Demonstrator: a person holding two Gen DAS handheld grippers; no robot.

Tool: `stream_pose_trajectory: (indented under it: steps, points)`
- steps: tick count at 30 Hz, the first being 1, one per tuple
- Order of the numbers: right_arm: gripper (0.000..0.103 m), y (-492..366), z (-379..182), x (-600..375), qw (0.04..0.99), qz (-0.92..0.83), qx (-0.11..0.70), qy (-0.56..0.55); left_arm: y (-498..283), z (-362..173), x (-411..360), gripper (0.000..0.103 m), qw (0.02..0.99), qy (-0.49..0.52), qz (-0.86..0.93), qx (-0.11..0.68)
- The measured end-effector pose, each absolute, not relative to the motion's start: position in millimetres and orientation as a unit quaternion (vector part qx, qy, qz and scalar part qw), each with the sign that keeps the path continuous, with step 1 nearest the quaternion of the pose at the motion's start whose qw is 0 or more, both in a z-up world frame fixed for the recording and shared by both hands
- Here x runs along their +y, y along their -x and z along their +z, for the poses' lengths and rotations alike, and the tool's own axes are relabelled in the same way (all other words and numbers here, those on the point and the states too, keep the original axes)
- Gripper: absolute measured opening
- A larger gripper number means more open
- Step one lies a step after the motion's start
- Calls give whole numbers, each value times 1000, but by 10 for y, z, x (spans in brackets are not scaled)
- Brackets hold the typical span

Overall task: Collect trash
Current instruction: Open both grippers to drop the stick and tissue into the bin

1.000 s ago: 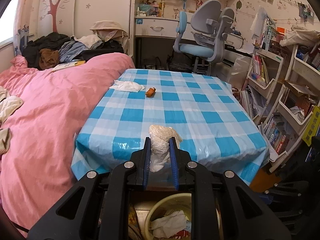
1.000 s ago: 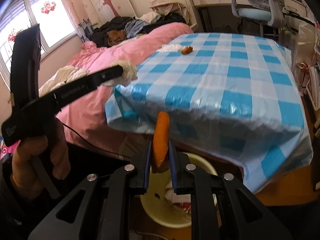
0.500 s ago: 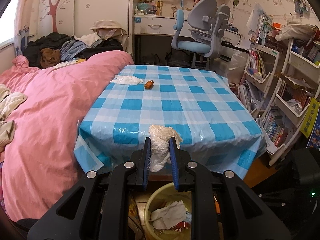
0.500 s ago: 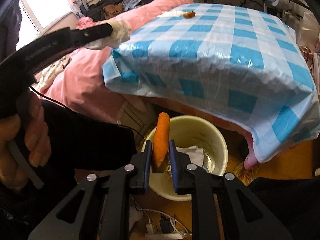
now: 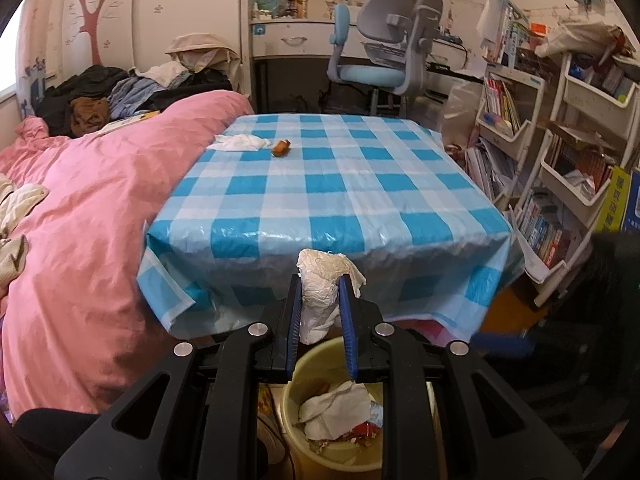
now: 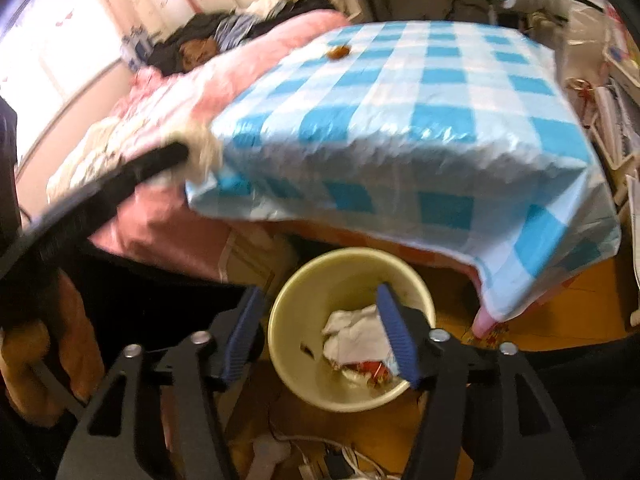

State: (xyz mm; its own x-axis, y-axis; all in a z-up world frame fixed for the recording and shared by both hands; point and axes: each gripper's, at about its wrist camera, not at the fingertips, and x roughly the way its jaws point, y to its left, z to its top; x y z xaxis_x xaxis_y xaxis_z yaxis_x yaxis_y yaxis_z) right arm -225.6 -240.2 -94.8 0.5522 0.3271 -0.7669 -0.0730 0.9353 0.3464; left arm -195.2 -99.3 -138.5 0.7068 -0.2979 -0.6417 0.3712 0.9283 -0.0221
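Waste paper (image 5: 320,412) is seen in the bin (image 6: 296,376); a crumpled tissue (image 5: 324,292) is clamped in the left gripper (image 5: 320,304), the right gripper (image 6: 316,328) jaws are opening empty, and a tissue (image 5: 240,143) and brown scrap (image 5: 281,147) are left on the worktop (image 5: 340,200).

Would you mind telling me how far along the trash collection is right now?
Done: the bin already holds crumpled paper and scraps. In hand: the left gripper grips a wad of tissue above the bin; the right gripper is opening over the bin with nothing between its jaws. Left: a tissue and a small brown scrap lie on the far side of the table.
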Motion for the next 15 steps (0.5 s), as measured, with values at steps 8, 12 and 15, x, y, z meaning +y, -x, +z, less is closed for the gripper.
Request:
stream_pose_trajectory:
  steps: [8, 12, 15]
  points:
    - [70, 2302, -762, -2602, 898, 77, 398, -170, 2058, -1523, -1125, 23, 906, -76, -201, 364]
    - [73, 2316, -705, -2672, 906, 63, 378, -180, 2077, -1597, -1185, 40, 896, -88, -207, 382]
    - [74, 2324, -689, -2716, 907, 59, 372, -186, 2088, -1624, -1201, 62, 895, -93, -202, 387]
